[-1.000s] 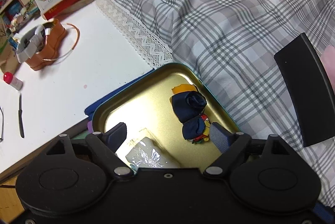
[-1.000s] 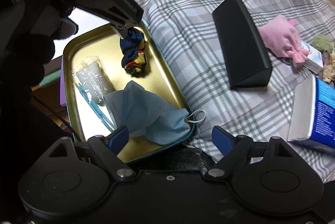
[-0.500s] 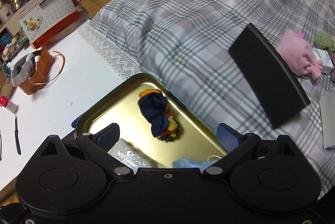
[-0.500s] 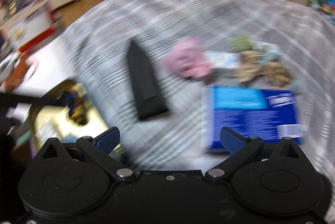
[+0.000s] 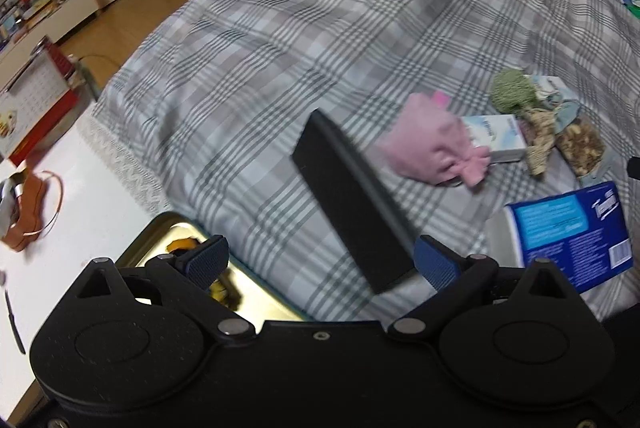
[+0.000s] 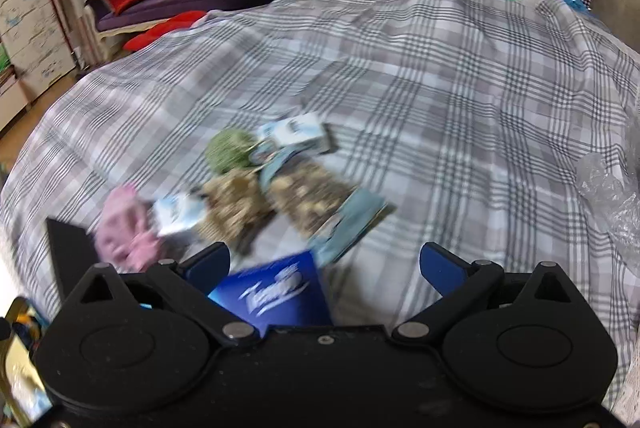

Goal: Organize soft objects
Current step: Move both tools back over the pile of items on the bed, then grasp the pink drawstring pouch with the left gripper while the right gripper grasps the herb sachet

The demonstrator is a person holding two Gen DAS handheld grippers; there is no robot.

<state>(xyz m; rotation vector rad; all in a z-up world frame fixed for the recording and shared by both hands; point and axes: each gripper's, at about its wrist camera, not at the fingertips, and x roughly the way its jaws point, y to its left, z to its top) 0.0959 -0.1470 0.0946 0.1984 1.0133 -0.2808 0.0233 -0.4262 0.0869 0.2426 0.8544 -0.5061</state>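
Note:
Soft things lie on the plaid bedspread [image 5: 320,68]: a pink pouch [image 5: 434,144], a green knitted ball [image 5: 514,92] and brown woolly pieces [image 5: 580,146]. They also show blurred in the right wrist view: pink pouch [image 6: 124,224], green ball [image 6: 232,148], brown pieces [image 6: 240,204]. A gold tin tray [image 5: 160,240] sits at the bed's near left edge, with a dark scrunchie partly hidden behind my left fingers. My left gripper [image 5: 320,260] is open and empty above the bed. My right gripper [image 6: 324,264] is open and empty over a blue tissue pack [image 6: 276,292].
A long black case [image 5: 352,200] lies between tray and pouch. A blue tissue pack [image 5: 568,232] and small white boxes [image 5: 494,138] lie on the bed. A white table [image 5: 72,208] with an orange holder stands left. Crinkled plastic [image 6: 608,188] lies at right.
Both grippers have swung up and to the right, away from the tray toward the pile on the bed. The right view moved fast and is blurred. Both stay open.

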